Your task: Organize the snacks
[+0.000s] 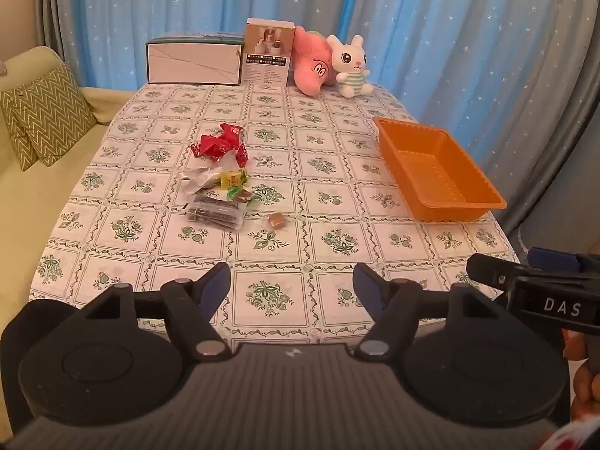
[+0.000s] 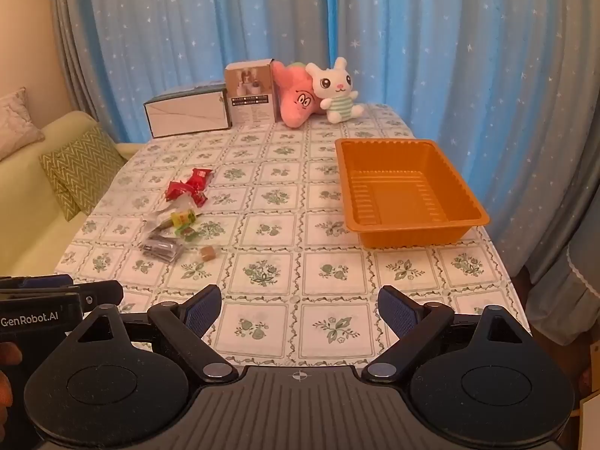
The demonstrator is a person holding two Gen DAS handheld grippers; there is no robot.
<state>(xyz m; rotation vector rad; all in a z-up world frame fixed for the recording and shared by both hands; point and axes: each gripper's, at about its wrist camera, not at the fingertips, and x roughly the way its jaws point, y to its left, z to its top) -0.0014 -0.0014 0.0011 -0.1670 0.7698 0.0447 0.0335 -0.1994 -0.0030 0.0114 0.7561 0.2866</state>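
Both tools hang above the near edge of the table (image 1: 337, 138), holding nothing. The left gripper (image 1: 291, 285) has its jaws spread wide; the right gripper (image 2: 299, 308) likewise stands released.

The snacks (image 1: 221, 176) lie in a loose pile at about 11 o'clock from the left gripper, well apart from it: red wrappers (image 1: 221, 142) at the far end, a clear packet of dark sticks (image 1: 215, 212) at the near end, and a single brown candy (image 1: 276, 220) just beside the pile. The orange tray (image 2: 476, 217) sits at 1 o'clock from the right gripper, well apart from the pile, with nothing seen inside.

Judgement: no sorting has begun; the step in hand is the first approach. The next move calls for a reach to the pile, most readily by the left gripper, a close on one piece, then carriage across to the tray.
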